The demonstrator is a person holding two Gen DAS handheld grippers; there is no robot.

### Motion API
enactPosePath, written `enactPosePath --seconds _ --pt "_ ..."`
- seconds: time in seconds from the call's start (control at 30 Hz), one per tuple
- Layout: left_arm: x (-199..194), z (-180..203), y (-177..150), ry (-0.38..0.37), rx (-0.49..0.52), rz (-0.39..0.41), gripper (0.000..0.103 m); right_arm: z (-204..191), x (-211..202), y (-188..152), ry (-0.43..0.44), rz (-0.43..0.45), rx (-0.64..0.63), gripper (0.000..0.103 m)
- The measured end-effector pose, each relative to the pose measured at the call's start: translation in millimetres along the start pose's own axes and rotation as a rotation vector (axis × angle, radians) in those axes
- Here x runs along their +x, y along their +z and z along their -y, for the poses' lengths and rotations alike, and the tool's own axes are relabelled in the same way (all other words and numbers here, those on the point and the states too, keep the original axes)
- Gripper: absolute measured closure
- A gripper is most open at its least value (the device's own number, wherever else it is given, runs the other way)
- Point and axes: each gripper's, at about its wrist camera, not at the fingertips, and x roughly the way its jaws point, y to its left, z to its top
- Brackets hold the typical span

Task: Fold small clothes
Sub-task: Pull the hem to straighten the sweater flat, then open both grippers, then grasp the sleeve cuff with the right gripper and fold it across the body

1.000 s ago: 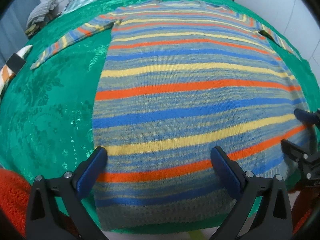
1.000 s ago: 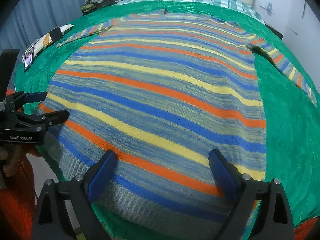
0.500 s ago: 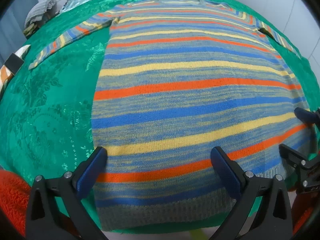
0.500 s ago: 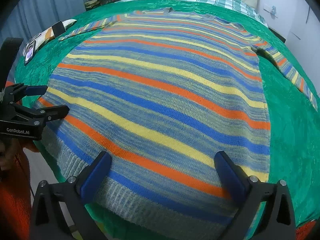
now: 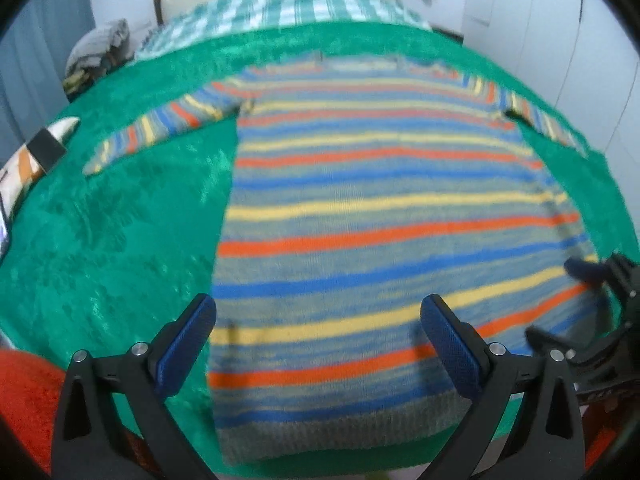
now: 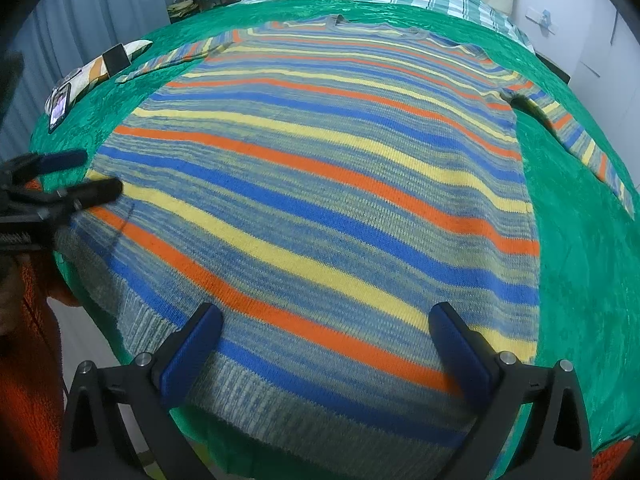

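- A striped sweater (image 6: 320, 184) lies flat on a green bedspread (image 6: 584, 280), hem nearest me, both sleeves spread out to the sides.
- My left gripper (image 5: 318, 332) hangs above the hem's left part, its blue fingers (image 5: 188, 344) spread wide, holding nothing.
- My right gripper (image 6: 326, 340) hangs above the hem's right part, spread as wide as it goes, also holding nothing.
- Each gripper shows at the edge of the other's view.
- A checked blanket (image 5: 288, 8) covers the far end of the bed.
- An orange sleeve (image 6: 24, 360) shows at lower left.
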Motion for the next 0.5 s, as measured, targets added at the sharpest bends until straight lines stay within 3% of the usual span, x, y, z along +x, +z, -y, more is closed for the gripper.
enactPosePath --seconds 0.17,0.27,0.33,0.5 --pt "-5.2 -10.0 4.8 0.015 -0.040 0.032 0.001 1.5 -4.5 0.7 0.011 0.000 0.018 0.001" --pt "-13.2 -15.5 7.6 0.019 -0.065 0.069 0.001 8.4 -15.4 2.2 0.070 0.016 0.075 0.001" --pt "-15.8 -18.0 8.5 0.023 -0.077 0.084 0.001 19.9 -29.9 3.9 0.146 0.059 0.153 0.001" --pt "-13.3 -21.9 11.8 0.018 -0.095 0.091 0.001 72.4 -68.2 19.1 0.207 0.204 0.323 0.001"
